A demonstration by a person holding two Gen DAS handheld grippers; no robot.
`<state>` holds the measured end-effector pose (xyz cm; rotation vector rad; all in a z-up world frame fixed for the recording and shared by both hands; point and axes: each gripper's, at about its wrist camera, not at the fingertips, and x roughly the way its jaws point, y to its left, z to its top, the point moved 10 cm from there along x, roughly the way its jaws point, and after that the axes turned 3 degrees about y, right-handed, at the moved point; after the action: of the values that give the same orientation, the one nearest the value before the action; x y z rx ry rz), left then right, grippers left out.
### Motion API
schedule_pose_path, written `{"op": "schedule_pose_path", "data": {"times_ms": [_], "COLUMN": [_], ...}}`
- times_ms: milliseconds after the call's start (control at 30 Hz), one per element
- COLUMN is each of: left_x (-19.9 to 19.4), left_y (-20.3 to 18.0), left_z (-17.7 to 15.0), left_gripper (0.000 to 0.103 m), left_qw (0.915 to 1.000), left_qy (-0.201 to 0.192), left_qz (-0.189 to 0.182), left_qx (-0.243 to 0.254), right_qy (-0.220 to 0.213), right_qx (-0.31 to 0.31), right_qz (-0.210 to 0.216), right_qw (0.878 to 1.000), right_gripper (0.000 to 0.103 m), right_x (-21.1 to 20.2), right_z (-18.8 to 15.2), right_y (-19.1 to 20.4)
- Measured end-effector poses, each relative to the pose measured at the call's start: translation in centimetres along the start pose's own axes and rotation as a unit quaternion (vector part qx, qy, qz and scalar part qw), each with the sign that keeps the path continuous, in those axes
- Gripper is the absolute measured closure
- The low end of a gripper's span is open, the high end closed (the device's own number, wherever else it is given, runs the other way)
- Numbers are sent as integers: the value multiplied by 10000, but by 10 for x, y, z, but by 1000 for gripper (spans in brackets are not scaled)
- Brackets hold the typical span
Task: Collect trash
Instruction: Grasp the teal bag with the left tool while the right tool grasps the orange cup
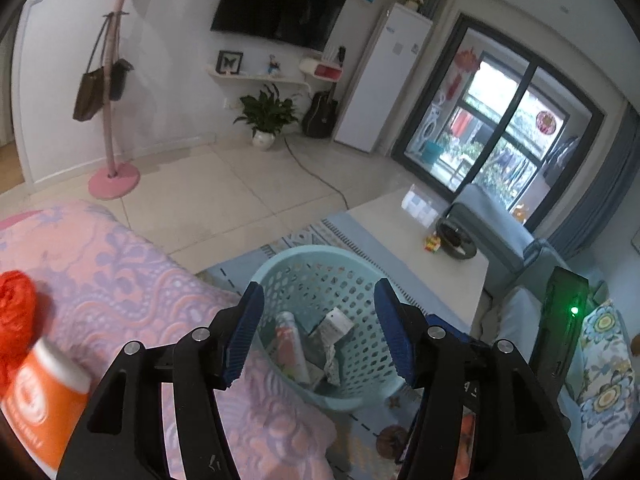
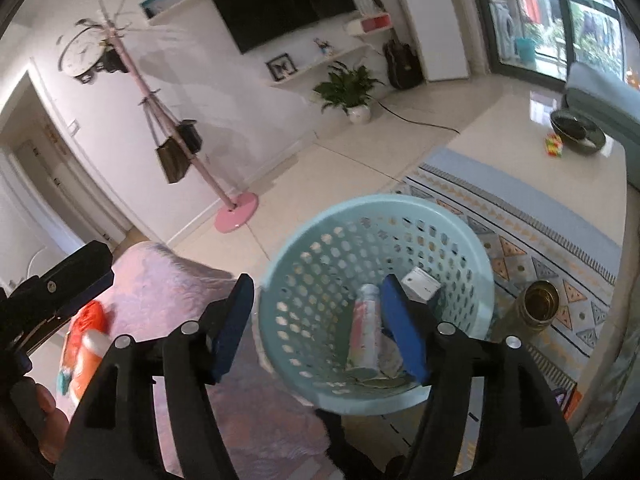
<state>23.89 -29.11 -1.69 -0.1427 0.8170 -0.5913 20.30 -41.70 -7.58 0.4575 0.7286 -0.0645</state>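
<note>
Right wrist view is showing the right tongs [image 2: 320, 330] gaping empty over the basket [image 2: 460, 216], tube [image 2: 366, 328] lying inside. Left tongs [image 1: 320, 334] are likewise hanging open, unloaded. Next, I'd be reaching left for the orange bottle [image 1: 44, 396] on the bed [image 1: 120, 272], gripping mid-body.

The orange-and-white plastic bottle [image 1: 44, 396] runs off the left wrist view's bottom-left edge, its label too blurred to read, and the crumpled red plastic bag [image 1: 14, 312] beside it is clipped by the left edge. Inside the pale blue perforated plastic basket [image 2: 320, 256], the right gripper's blue finger [image 2: 404, 332] hides part of the trash.
</note>
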Motion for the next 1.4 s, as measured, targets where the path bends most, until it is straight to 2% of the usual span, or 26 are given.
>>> {"op": "schedule_pose_path", "data": {"times_ms": [200,400,567,667,867,1000,1133,1300,1400], "left_x": [-63,-131,-181,-208,-249,-257,-243,-219,-204], "left_y": [10,44,97,135,231,297,344,375,379], "left_z": [-4,-11,-21,-31,-59,-86,-110,-121,-126], "left_gripper": [47,45,41,34,33,33,33,32,32], "left_qw": [9990,9961,9920,9886,9793,9698,9642,9606,9632], "left_qy": [-433,-826,-1056,-1133,-1133,-974,-563,-272,-136], "left_qz": [107,300,633,893,1394,1776,2108,2295,2186], "left_qx": [94,-42,-292,-434,-928,-1359,-1505,-1547,-1559], "right_qy": [-170,-257,-101,141,608,991,1309,1613,1734], "right_qx": [-389,-881,-1177,-1320,-1477,-1321,-996,-732,-531], "right_qz": [363,755,1120,1261,1236,1154,1015,1007,1190], "right_qw": [9984,9929,9867,9831,9794,9795,9811,9790,9762], "right_gripper": [35,27,23,22,21,21,21,21,21], "right_x": [-31,-53,-55,-45,-13,14,39,59,66], "right_z": [-7,-20,-41,-61,-97,-117,-132,-145,-149], "right_y": [58,130,187,222,266,275,271,266,269]}}
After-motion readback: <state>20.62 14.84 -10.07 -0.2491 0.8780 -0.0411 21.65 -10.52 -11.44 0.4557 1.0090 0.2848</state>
